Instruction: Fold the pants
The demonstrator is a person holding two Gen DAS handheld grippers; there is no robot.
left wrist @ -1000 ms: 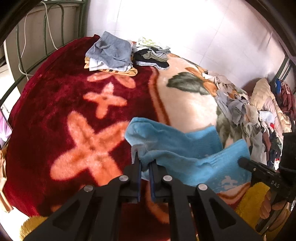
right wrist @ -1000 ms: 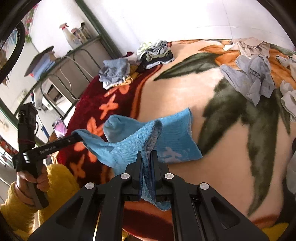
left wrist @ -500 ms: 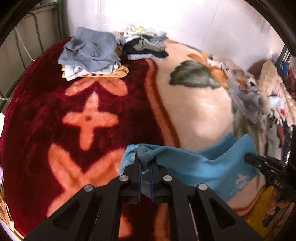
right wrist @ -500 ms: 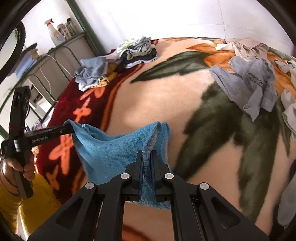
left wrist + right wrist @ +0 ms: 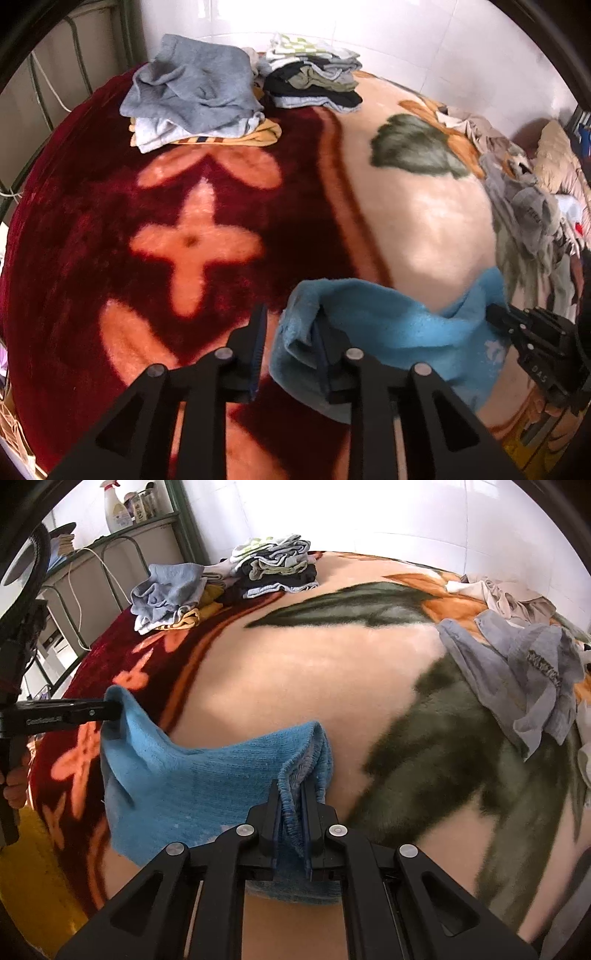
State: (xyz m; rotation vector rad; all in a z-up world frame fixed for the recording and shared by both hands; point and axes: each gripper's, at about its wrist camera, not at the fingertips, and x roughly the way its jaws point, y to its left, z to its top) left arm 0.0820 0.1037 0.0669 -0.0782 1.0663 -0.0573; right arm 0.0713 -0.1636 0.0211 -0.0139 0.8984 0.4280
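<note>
Small blue knit pants (image 5: 388,325) are stretched between my two grippers, low over the flowered blanket (image 5: 110,221). My left gripper (image 5: 290,336) is opening: its jaws stand apart, and the cloth's corner only drapes over the right finger. In the right wrist view this left gripper (image 5: 110,709) touches the far left corner of the pants (image 5: 207,775). My right gripper (image 5: 291,797) has a bunched hem of the pants pinched between its fingers, and its jaws are just starting to open. It also shows in the left wrist view as the right gripper (image 5: 495,317) at the pants' right edge.
Two piles of folded clothes (image 5: 195,92) (image 5: 314,77) sit at the blanket's far end. A heap of loose garments (image 5: 517,679) lies on the right side. A green metal bed frame and a shelf with a spray bottle (image 5: 114,506) stand behind. A hand (image 5: 14,786) holds the left gripper.
Both grippers came down toward the blanket with the pants. The left gripper's jaws, shut on the corner before, now stand apart. The right gripper keeps its hold.
</note>
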